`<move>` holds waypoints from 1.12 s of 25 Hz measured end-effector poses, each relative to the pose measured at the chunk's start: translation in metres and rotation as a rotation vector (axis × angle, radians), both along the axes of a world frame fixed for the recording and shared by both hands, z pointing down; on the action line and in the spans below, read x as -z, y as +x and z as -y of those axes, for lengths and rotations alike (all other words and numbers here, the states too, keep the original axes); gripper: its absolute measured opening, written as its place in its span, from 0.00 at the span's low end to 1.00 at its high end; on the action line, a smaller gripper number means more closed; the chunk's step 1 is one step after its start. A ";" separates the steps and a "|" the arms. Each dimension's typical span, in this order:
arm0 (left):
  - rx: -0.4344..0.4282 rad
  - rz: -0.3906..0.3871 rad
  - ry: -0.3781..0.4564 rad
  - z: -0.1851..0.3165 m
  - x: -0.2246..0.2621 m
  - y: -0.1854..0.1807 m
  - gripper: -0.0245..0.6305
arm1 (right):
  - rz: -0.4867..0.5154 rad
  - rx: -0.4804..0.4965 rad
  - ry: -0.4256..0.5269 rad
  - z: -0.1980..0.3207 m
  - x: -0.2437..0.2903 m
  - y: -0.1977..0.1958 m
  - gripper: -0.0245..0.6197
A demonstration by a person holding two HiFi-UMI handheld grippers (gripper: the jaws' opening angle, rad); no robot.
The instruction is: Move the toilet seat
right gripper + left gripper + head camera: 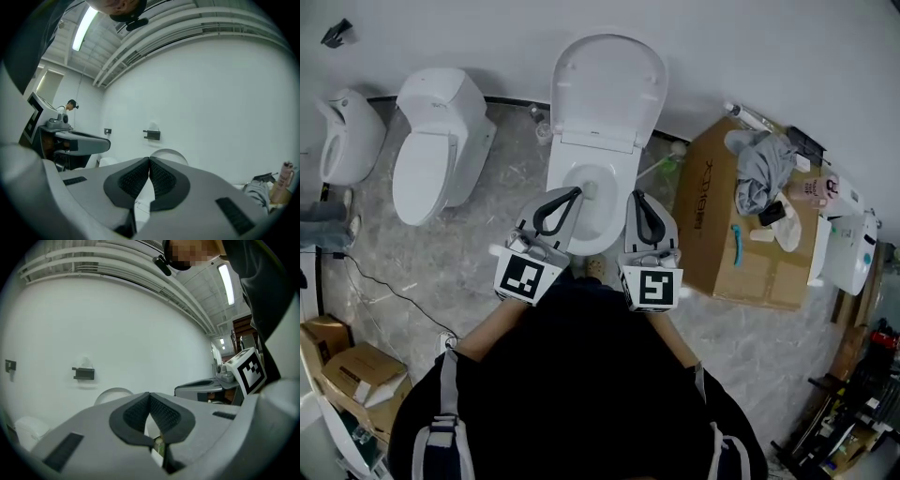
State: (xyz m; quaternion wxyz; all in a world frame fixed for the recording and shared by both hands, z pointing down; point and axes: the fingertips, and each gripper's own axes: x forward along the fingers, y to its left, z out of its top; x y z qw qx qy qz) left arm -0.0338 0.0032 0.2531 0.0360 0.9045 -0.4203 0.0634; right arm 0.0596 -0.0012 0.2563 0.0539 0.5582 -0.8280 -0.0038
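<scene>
A white toilet (pixel 572 183) stands against the wall in the head view, its lid (pixel 605 89) raised upright. I cannot tell the seat ring apart from the lid or the bowl rim. My left gripper (pixel 577 192) hovers over the bowl's left side and my right gripper (pixel 636 196) over its right side. Both are shut, with nothing between the pads, and neither touches the toilet. The left gripper view has the shut left gripper (pixel 149 394) aimed at the wall, the lid's top edge (pixel 114 393) just behind it. The right gripper (pixel 149 159) is likewise shut before the lid (pixel 169 154).
A second white toilet (pixel 436 141) and another white fixture (pixel 347 136) stand to the left. A cardboard box (pixel 717 234) on the right carries a grey cloth (pixel 759 169) and a pink bottle (pixel 817 187). A cable (pixel 384 286) crosses the floor; more boxes (pixel 347 370) sit at lower left.
</scene>
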 end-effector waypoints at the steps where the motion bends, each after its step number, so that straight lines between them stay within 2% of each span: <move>1: -0.008 0.004 -0.008 0.002 -0.003 0.000 0.05 | -0.003 -0.002 -0.006 0.001 -0.003 0.000 0.07; 6: -0.041 0.015 -0.038 0.016 -0.026 0.001 0.05 | -0.029 -0.005 -0.038 0.013 -0.026 0.000 0.07; 10: -0.065 0.013 -0.058 0.021 -0.052 0.004 0.05 | -0.068 0.005 -0.120 0.017 -0.057 -0.001 0.07; 15: -0.052 0.018 -0.108 0.025 -0.086 0.000 0.05 | -0.071 0.005 -0.132 0.025 -0.084 0.001 0.07; 18: -0.036 0.030 -0.145 0.027 -0.108 -0.007 0.05 | -0.086 0.012 -0.190 0.026 -0.105 0.002 0.07; 22: -0.025 0.031 -0.160 0.032 -0.135 -0.014 0.05 | -0.082 0.023 -0.187 0.030 -0.126 0.001 0.07; 26: -0.007 0.034 -0.187 0.032 -0.160 -0.023 0.05 | -0.093 0.028 -0.246 0.025 -0.157 0.000 0.07; 28: -0.001 0.035 -0.208 0.034 -0.173 -0.025 0.05 | -0.099 0.036 -0.237 0.026 -0.169 -0.001 0.07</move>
